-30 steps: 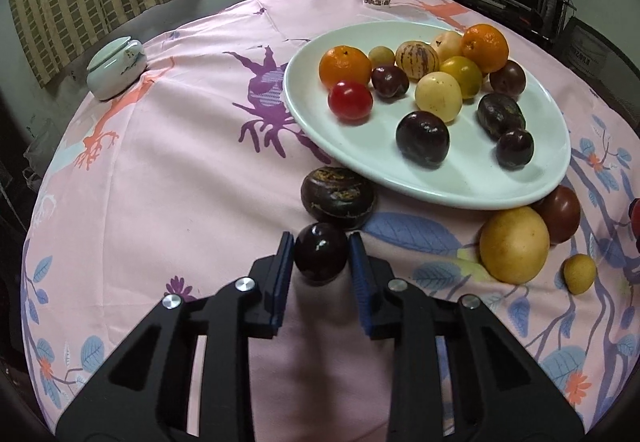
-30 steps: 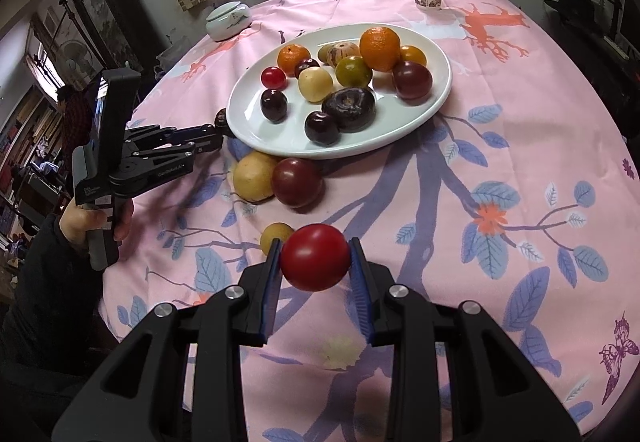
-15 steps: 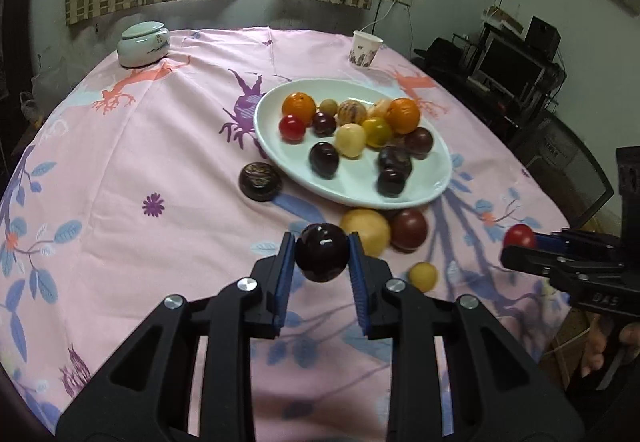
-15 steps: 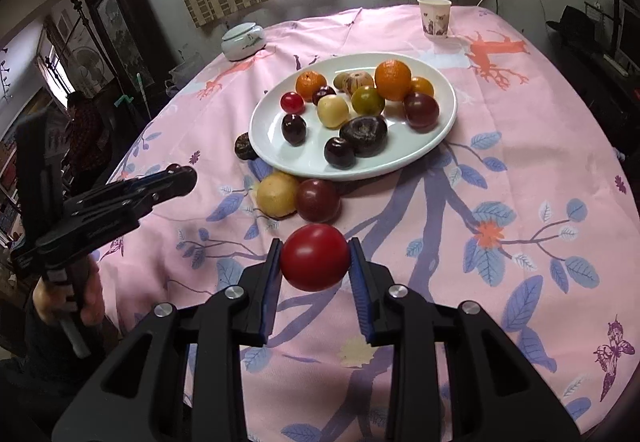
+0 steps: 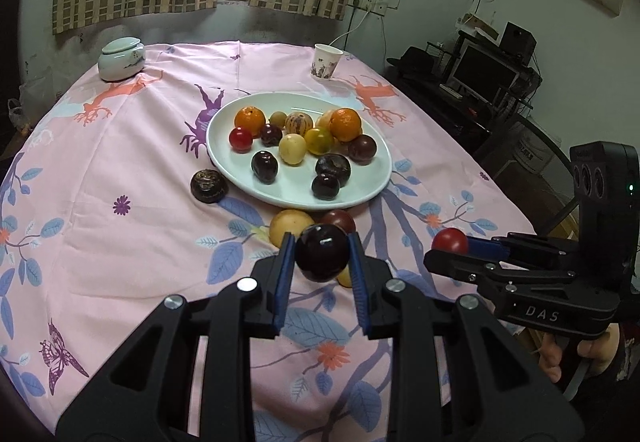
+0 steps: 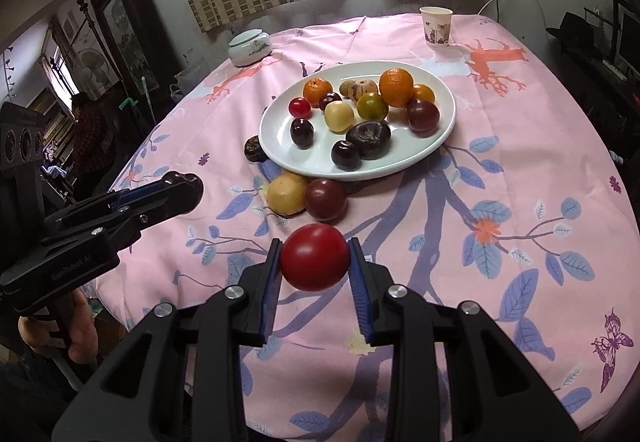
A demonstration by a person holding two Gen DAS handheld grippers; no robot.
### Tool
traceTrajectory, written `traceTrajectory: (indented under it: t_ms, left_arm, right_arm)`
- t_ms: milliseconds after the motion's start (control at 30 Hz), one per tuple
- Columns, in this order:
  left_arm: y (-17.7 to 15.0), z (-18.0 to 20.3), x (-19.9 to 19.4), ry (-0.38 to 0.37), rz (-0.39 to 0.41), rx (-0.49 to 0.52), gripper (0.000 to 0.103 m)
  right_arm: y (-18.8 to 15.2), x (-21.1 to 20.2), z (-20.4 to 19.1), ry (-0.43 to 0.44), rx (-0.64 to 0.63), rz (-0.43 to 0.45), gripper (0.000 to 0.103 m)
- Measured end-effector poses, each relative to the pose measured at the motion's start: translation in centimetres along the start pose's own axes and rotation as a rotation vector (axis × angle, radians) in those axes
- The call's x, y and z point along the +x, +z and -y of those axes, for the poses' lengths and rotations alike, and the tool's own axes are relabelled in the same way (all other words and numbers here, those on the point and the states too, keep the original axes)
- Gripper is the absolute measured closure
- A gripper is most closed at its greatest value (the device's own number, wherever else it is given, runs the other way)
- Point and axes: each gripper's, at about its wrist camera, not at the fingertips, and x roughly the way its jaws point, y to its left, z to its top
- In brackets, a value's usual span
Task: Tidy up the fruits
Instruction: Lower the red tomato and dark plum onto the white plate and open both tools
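My left gripper (image 5: 322, 260) is shut on a dark purple plum (image 5: 321, 257), held above the tablecloth in front of the white plate (image 5: 372, 194). My right gripper (image 6: 314, 258) is shut on a red tomato (image 6: 314, 256), held above the cloth near the table's front. The plate holds several fruits: oranges, dark plums, a yellow fruit, a small red tomato. A yellow fruit (image 6: 286, 194) and a dark red fruit (image 6: 326, 199) lie on the cloth by the plate's near rim. A dark brown fruit (image 5: 209, 186) lies left of the plate. The right gripper also shows in the left wrist view (image 5: 450, 242).
A paper cup (image 5: 326, 62) and a pale lidded ceramic jar (image 5: 121, 58) stand at the far side of the round table. A small yellow fruit (image 5: 345, 277) lies half hidden behind my left fingers. A desk with a monitor stands to the right.
Both grippers have risen and drawn back from the plate, each still holding its fruit. The left gripper has swung toward the table's front, nearer the right gripper.
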Motion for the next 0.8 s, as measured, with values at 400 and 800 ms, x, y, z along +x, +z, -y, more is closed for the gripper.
traceTrajectory:
  t_ms: [400,800]
  left_arm:
    - [9.5,-5.1,7.2,0.154,-0.034,-0.052,0.076]
    - [11.0,-8.4,13.8,0.108,-0.152,-0.139,0.076]
  right_arm:
    - [9.3,5.7,-2.4,-0.020,-0.146,-0.029,0.070]
    - [12.4,13.5,-0.7,-0.098,-0.129,-0.126,0.070]
